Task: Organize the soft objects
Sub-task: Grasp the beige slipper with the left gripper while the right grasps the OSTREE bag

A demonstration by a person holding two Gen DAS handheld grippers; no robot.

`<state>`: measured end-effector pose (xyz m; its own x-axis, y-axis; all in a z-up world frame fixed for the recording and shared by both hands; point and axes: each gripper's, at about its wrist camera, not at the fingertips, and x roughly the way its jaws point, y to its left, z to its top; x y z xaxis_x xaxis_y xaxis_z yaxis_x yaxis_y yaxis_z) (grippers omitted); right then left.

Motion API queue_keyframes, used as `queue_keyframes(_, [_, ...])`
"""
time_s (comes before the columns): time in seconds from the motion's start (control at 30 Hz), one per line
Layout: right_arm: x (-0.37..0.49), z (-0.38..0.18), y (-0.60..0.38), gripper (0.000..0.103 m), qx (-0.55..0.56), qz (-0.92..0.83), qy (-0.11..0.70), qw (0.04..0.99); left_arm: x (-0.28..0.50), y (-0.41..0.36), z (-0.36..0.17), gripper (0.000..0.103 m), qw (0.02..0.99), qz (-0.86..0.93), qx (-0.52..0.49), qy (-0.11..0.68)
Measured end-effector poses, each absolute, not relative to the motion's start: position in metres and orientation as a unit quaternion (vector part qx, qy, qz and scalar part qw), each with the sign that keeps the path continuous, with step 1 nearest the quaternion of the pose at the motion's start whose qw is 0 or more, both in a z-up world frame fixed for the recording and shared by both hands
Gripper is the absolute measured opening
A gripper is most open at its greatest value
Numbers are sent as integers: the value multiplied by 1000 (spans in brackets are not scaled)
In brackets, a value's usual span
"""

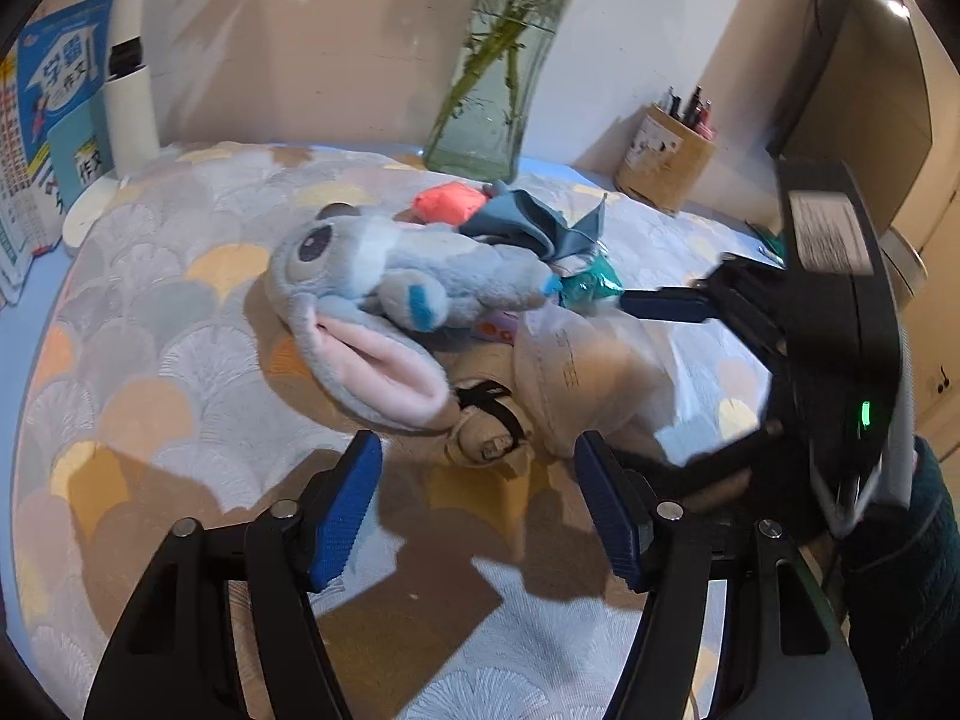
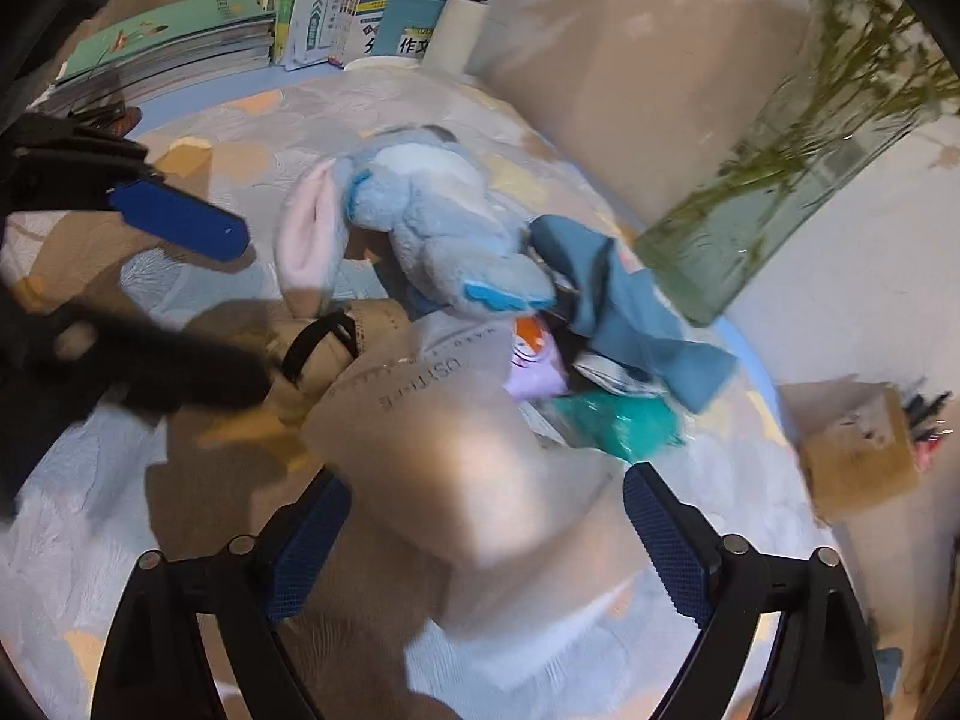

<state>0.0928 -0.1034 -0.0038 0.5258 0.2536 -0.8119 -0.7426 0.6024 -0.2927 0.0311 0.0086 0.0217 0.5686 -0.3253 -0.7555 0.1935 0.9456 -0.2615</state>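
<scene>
A pile of soft things lies on the patterned cloth point(image 1: 180, 360). A grey-blue plush toy point(image 1: 390, 276) point(image 2: 432, 210) with a pink-lined ear lies on top. Under it are a beige roll with a black band point(image 1: 486, 432) point(image 2: 318, 342) and a beige item in a clear plastic bag point(image 1: 576, 372) point(image 2: 456, 480). My left gripper point(image 1: 477, 504) point(image 2: 249, 312) is open just short of the roll, nothing between its pads. My right gripper point(image 2: 486, 516) point(image 1: 624, 378) is open and straddles the bagged item; its pads do not visibly press on it.
A blue cloth point(image 1: 522, 222) point(image 2: 624, 300), a coral item point(image 1: 447, 201), a teal packet point(image 2: 618, 426) and a purple item point(image 2: 534, 372) lie behind the plush. A glass vase point(image 1: 480, 120), pen holder point(image 1: 666, 156), books point(image 2: 360, 0), white lamp point(image 1: 129, 90) and monitor point(image 1: 852, 90) ring the table.
</scene>
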Motion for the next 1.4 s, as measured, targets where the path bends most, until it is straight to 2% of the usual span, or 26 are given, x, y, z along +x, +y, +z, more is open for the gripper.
queue_keyframes(0.07, [98, -2, -109, 65, -280, 325, 393, 813, 31, 6, 21, 59, 881, -151, -70, 443])
queue_keyframes(0.1, [101, -1, -114, 53, -257, 330, 406, 813, 31, 5, 22, 59, 881, -154, -67, 443])
queue_keyframes(0.17, [99, 0, -119, 47, -235, 327, 413, 817, 30, 1, 22, 59, 880, -163, -63, 442])
queue_keyframes(0.23, [93, 3, -129, 46, -206, 323, 424, 821, 31, -3, 23, 59, 879, -168, -58, 443])
queue_keyframes(0.63, [47, 18, -216, 46, -55, 180, 472, 861, 64, -23, 6, 58, 875, -158, -16, 457])
queue_keyframes(0.7, [43, 18, -224, 51, -42, 173, 475, 862, 66, -20, 5, 57, 876, -159, -25, 454])
queue_keyframes(0.73, [42, 17, -226, 59, -40, 173, 477, 861, 66, -20, 6, 57, 876, -160, -28, 454])
queue_keyframes(0.77, [40, 16, -228, 61, -36, 173, 477, 861, 67, -20, 6, 57, 876, -159, -26, 455])
queue_keyframes(0.8, [40, 15, -231, 61, -32, 174, 478, 860, 67, -22, 6, 49, 877, -156, -20, 454])
queue_keyframes(0.83, [39, 12, -231, 61, -28, 176, 482, 858, 67, -24, 5, 33, 877, -156, -14, 455])
queue_keyframes(0.87, [39, 10, -231, 61, -24, 177, 485, 856, 67, -26, 1, 25, 872, -158, -10, 464])
queue_keyframes(1.1, [23, 7, -237, 63, 10, 176, 496, 850, 37, -37, 12, 23, 878, -178, 6, 444])
queue_keyframes(1.2, [14, 13, -240, 73, 33, 187, 497, 847, 17, -44, 19, 23, 880, -194, 0, 433])
queue_keyframes(1.4, [-16, 27, -248, 79, 76, 253, 484, 834, 0, -54, 6, 23, 880, -210, -23, 426])
